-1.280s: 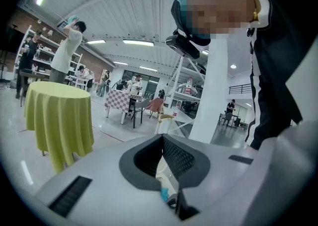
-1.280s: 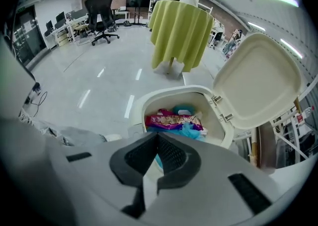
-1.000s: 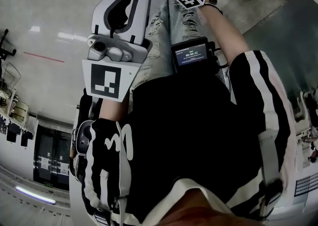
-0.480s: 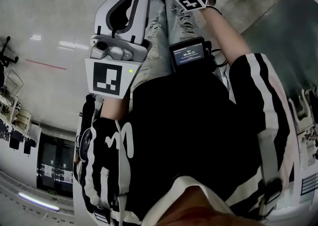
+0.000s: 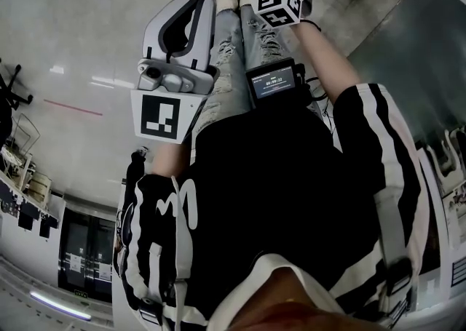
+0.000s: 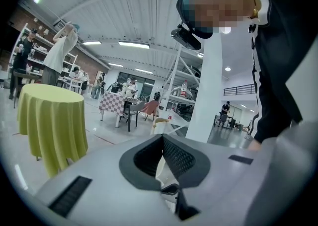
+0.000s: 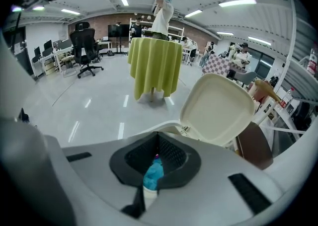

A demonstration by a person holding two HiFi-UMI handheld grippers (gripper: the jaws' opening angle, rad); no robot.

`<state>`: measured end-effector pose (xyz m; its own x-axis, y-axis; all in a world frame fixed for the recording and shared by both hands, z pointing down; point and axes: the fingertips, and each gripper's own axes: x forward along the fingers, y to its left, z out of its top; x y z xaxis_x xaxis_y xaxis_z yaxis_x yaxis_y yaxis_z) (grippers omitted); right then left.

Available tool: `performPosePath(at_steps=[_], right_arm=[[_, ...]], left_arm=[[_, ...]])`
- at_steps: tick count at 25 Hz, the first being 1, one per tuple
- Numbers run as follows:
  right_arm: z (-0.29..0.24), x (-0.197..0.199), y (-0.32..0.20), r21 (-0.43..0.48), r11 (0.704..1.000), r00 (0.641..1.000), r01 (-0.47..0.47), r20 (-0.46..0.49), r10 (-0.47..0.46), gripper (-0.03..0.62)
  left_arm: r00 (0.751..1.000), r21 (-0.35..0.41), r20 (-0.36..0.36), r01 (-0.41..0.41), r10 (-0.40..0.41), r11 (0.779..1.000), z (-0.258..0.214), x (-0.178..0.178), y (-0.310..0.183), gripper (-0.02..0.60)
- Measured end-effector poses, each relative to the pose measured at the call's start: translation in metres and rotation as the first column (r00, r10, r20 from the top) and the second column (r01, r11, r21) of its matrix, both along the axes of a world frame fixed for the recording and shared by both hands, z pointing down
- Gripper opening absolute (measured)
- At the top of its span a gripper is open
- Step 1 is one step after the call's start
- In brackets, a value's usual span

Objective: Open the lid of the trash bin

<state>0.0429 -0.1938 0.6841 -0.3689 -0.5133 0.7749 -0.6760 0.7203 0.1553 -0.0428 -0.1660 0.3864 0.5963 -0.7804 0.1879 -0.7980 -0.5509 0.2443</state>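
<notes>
The trash bin lid (image 7: pixel 218 108) stands open, tilted upright, underside showing.

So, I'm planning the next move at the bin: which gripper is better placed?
Right. The right gripper faces the bin, its lid raised; the left gripper points elsewhere.

Screen (image 5: pixel 274 81) digits too small

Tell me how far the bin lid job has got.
Done: the lid stands raised over the bin, with blue contents showing inside. In hand: nothing; the right tool and left tool both have their jaws together, and neither touches the lid. Left: nothing apparent for the opening itself.
</notes>
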Motion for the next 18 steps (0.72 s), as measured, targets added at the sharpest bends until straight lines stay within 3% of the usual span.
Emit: performPosePath(at_steps=[18], right_arm=[[-0.067, 0.003, 0.000, 0.081, 0.995, 0.995, -0.051, 0.088, 0.044, 0.005]], left_arm=[[1.000, 0.016, -0.001, -0.021, 0.021, 1.000, -0.014, 0.001, 0.006, 0.008]])
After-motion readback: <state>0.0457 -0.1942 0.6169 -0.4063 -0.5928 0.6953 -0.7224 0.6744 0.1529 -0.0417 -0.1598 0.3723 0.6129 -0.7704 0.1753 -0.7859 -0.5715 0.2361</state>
